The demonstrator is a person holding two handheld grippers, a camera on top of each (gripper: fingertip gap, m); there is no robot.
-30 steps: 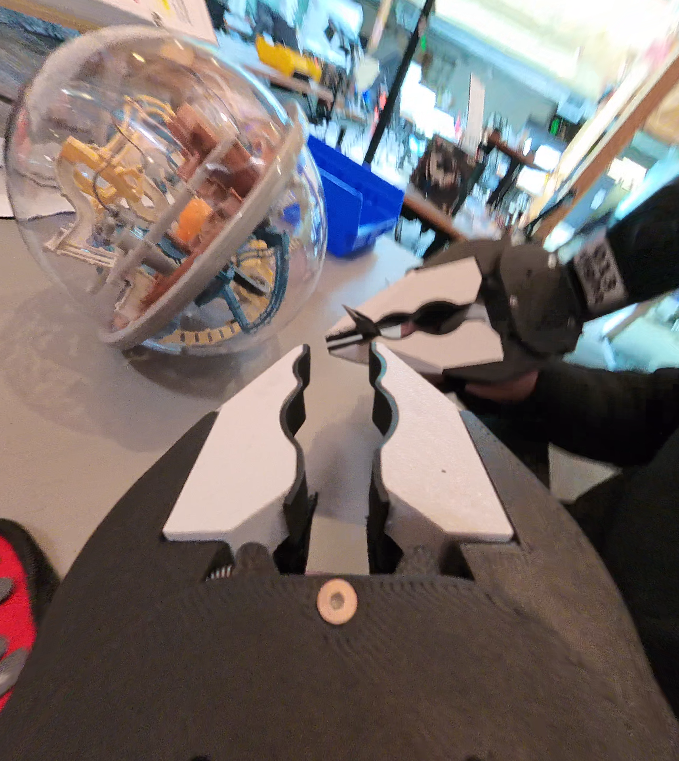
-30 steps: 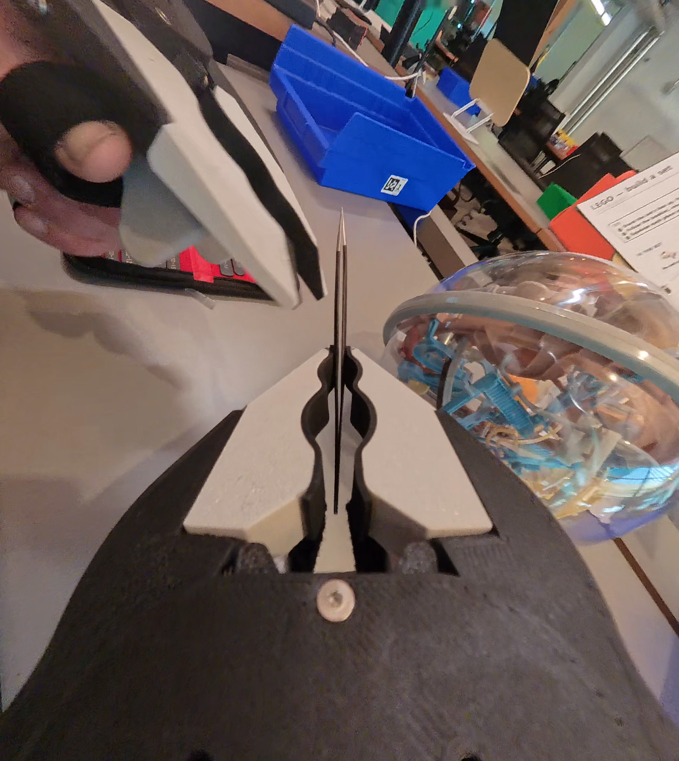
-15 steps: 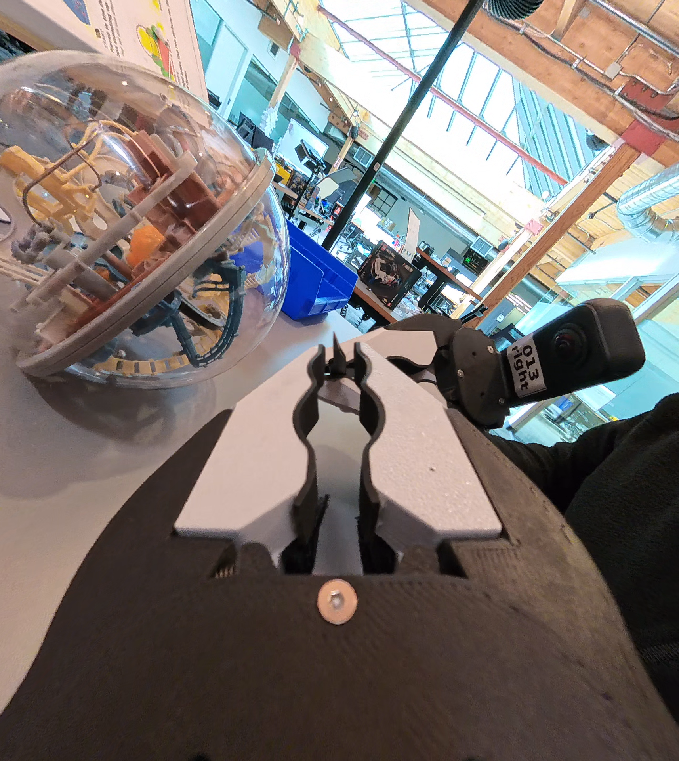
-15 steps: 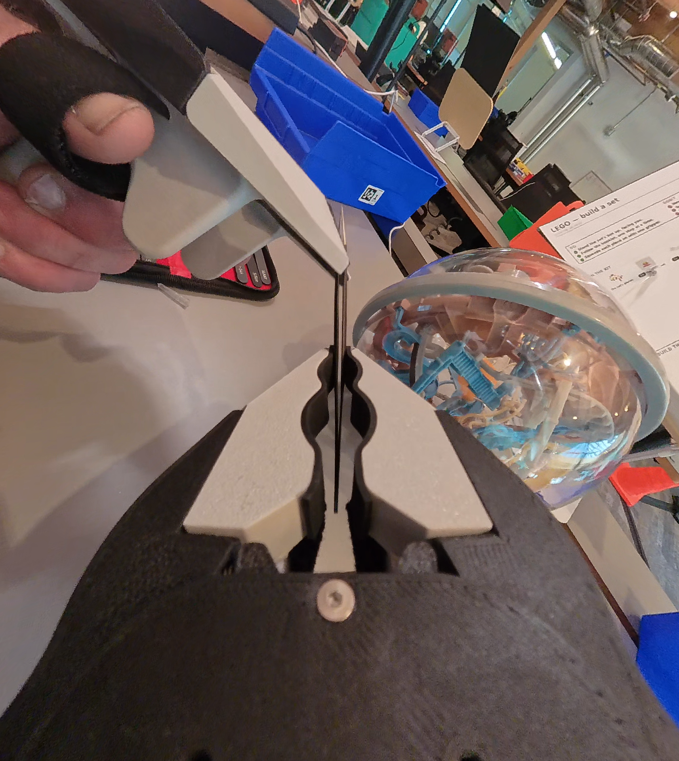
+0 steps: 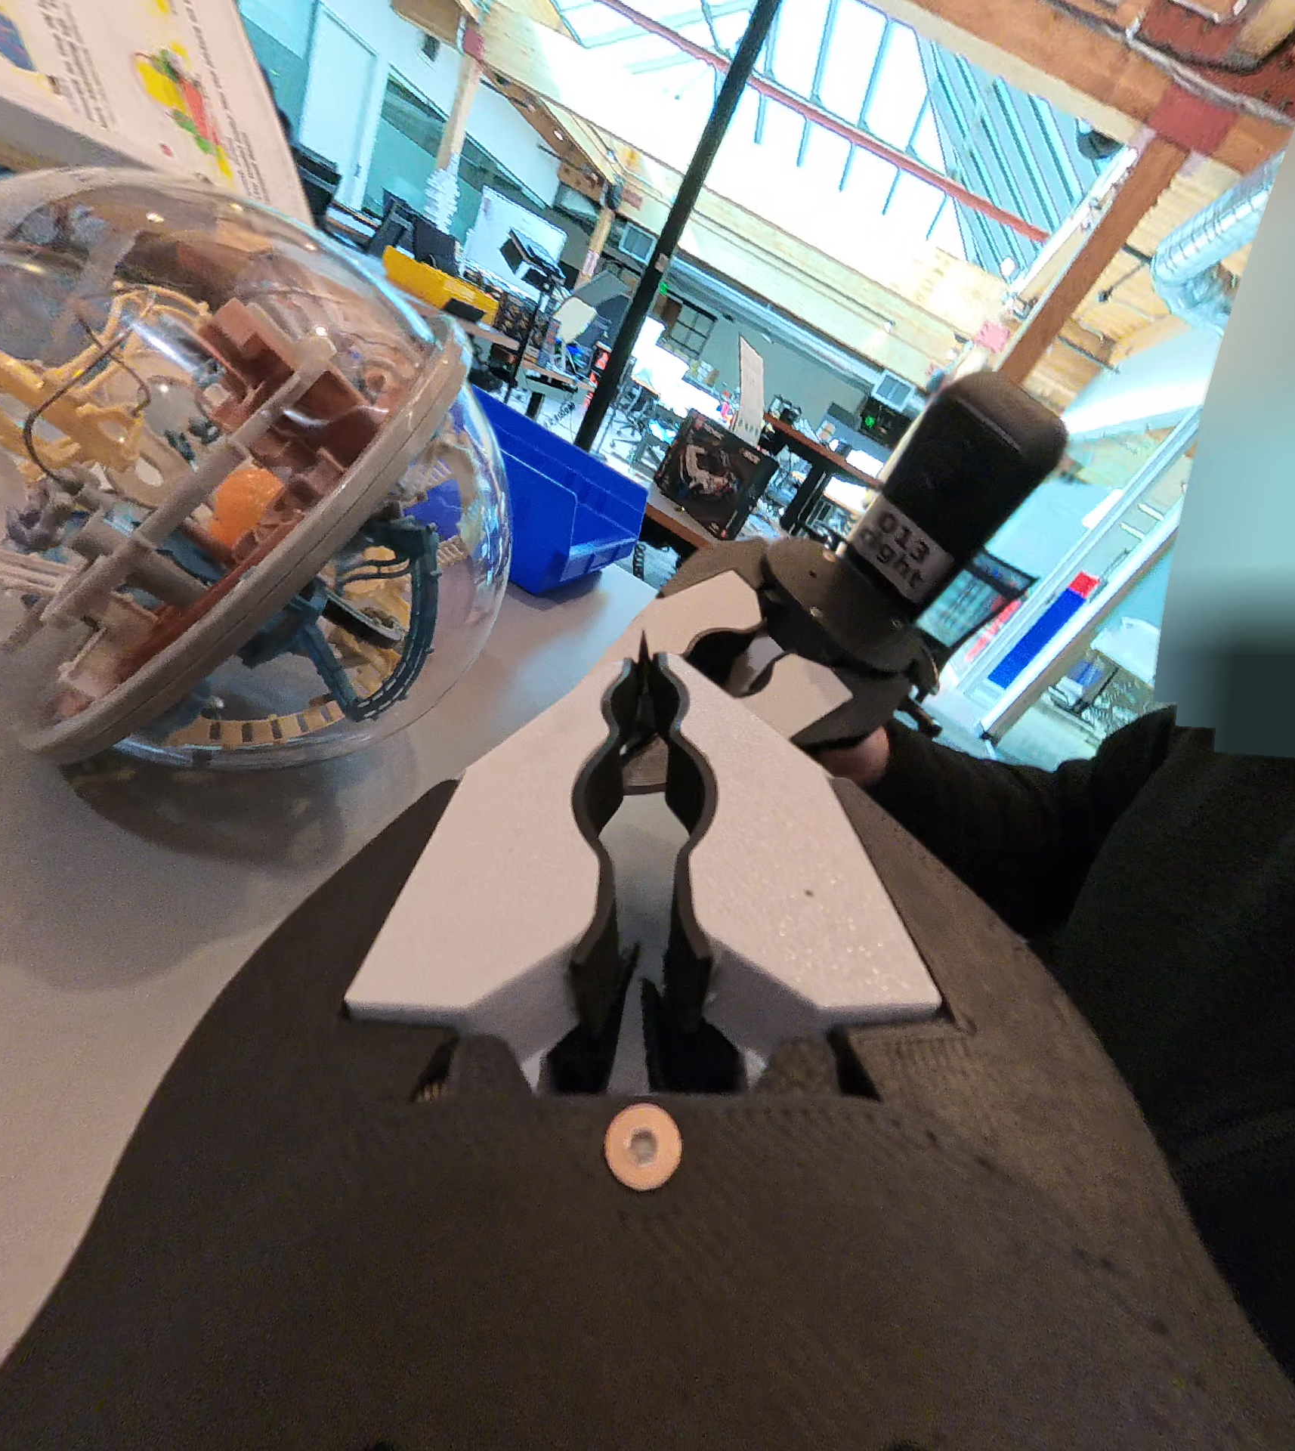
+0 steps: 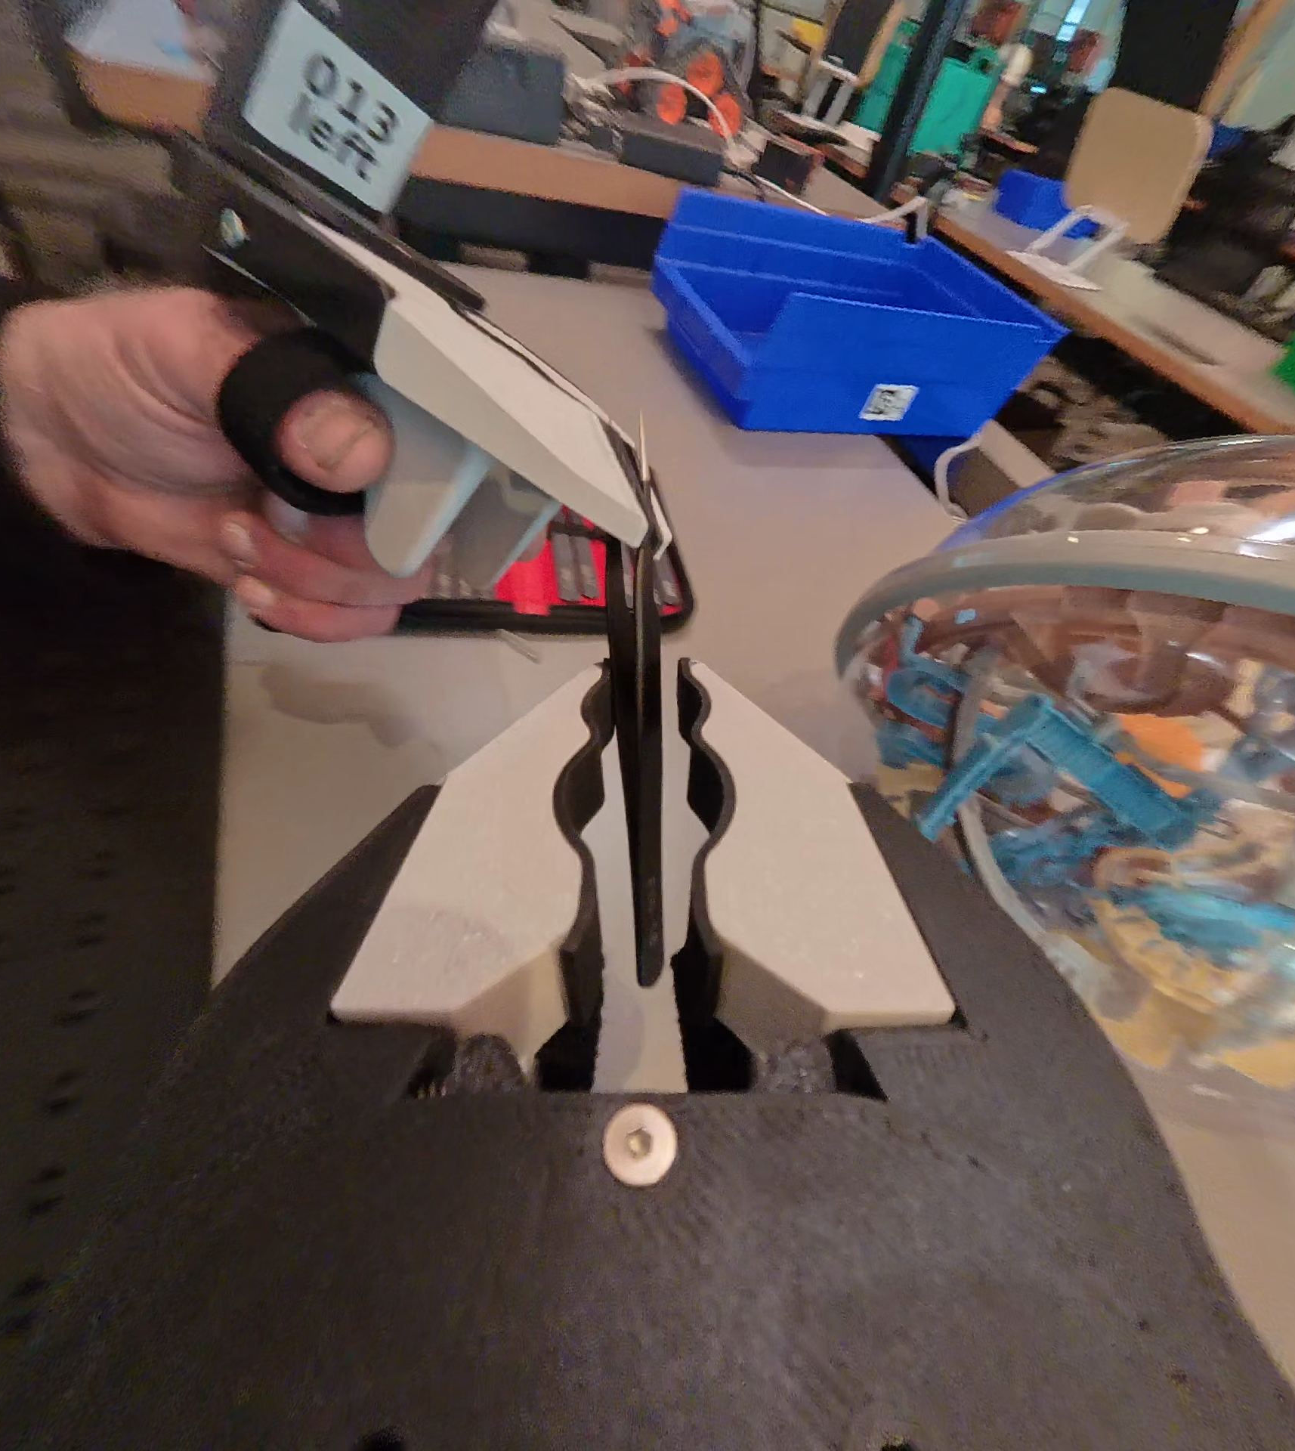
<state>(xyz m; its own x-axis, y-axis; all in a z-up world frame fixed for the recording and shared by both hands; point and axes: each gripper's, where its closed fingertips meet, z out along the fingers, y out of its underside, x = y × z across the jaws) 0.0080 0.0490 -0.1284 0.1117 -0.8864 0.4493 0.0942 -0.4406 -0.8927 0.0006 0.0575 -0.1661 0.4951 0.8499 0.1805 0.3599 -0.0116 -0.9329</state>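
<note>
Thin black tweezers (image 6: 632, 785) hang between the fingers of my right gripper (image 6: 640, 675), which is open and no longer clamps them. My left gripper (image 6: 640, 526), held by a person's hand (image 6: 118, 424), comes in from the upper left and is shut on the tweezers' pointed end. In the left wrist view my left gripper (image 5: 644, 679) is shut, with the black tweezer points (image 5: 643, 658) sticking out at its fingertips. The right gripper (image 5: 707, 648) sits just behind it, jaws apart. A clear maze ball (image 5: 197, 471) rests on the grey table (image 5: 40, 903) close by.
The maze ball (image 6: 1139, 746) is just right of my right gripper. A blue bin (image 6: 848, 330) stands farther back on the table (image 6: 770, 510). A red and black tool case (image 6: 550, 581) lies under the left gripper. A dark sleeve (image 5: 1100, 864) fills the right. The grippers are tip to tip, or close to it.
My left gripper has closed on the tweezers' tip. My right gripper has opened and let go of them. The tweezers now lean slightly instead of standing edge-on.
</note>
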